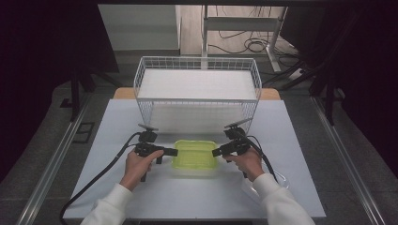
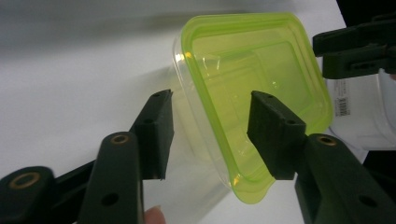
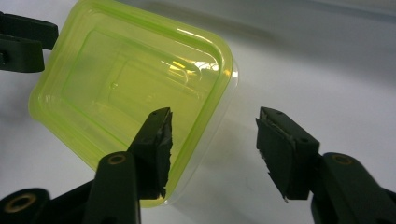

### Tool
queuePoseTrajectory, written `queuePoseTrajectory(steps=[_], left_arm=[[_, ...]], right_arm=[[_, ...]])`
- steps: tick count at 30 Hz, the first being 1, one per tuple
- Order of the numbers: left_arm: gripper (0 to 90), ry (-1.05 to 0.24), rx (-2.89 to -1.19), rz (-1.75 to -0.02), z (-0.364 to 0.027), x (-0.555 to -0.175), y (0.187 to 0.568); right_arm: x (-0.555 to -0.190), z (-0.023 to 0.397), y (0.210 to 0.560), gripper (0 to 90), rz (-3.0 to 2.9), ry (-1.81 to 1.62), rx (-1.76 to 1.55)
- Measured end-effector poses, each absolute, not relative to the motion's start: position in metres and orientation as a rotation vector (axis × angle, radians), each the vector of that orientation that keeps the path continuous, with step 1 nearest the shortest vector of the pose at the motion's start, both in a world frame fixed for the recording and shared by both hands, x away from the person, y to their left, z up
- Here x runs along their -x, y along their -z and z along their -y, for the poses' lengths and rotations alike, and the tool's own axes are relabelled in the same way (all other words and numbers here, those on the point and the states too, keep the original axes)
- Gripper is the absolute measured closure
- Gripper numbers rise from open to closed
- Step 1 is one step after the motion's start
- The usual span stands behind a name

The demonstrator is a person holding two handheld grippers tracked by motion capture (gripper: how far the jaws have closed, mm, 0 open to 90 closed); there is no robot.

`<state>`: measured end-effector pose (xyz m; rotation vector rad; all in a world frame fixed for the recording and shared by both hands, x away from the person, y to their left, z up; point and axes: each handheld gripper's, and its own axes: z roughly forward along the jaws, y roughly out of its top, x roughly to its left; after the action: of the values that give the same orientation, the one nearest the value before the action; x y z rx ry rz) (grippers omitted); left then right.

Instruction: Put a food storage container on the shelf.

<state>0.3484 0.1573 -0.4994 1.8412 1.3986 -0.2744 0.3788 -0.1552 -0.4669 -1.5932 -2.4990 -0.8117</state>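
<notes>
Clear plastic container [image 1: 195,157] with translucent lime-green lid, rounded-rectangular, glossy, sits on the white table [image 1: 141,197] before a white wire basket [image 1: 197,84]. Contents indiscernible. Left gripper [image 2: 210,126] and right gripper [image 3: 212,140] straddle opposite edges, jaws spread, not pressing.

Glossy yellow-green plastic lid [image 1: 195,154] tops a clear plastic container [image 2: 187,79] beside a wire basket [image 1: 197,89].

I see a white wire basket [image 1: 197,84] beyond the grippers, grey floor [image 1: 42,140], cables [image 1: 244,44] behind.
</notes>
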Motion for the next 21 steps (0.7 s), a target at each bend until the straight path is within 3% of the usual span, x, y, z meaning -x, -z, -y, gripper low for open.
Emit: queuePoseTrajectory(steps=[11,17,21], left_arm=[[59.7,0.346,-1.833,-1.396,-0.154,-0.352,0.508],[70.4,0.376,-1.829,-1.399,-0.151,-0.353,0.513],[71.2,0.407,-1.806,-1.4,-0.15,-0.353,0.515]], right_arm=[[-0.383,0.154,0.475,56.5,2.438,0.781,1.594],[-0.385,0.153,0.479,62.8,2.368,0.781,1.595],[-0.386,0.156,0.48,66.1,2.33,0.774,1.606]])
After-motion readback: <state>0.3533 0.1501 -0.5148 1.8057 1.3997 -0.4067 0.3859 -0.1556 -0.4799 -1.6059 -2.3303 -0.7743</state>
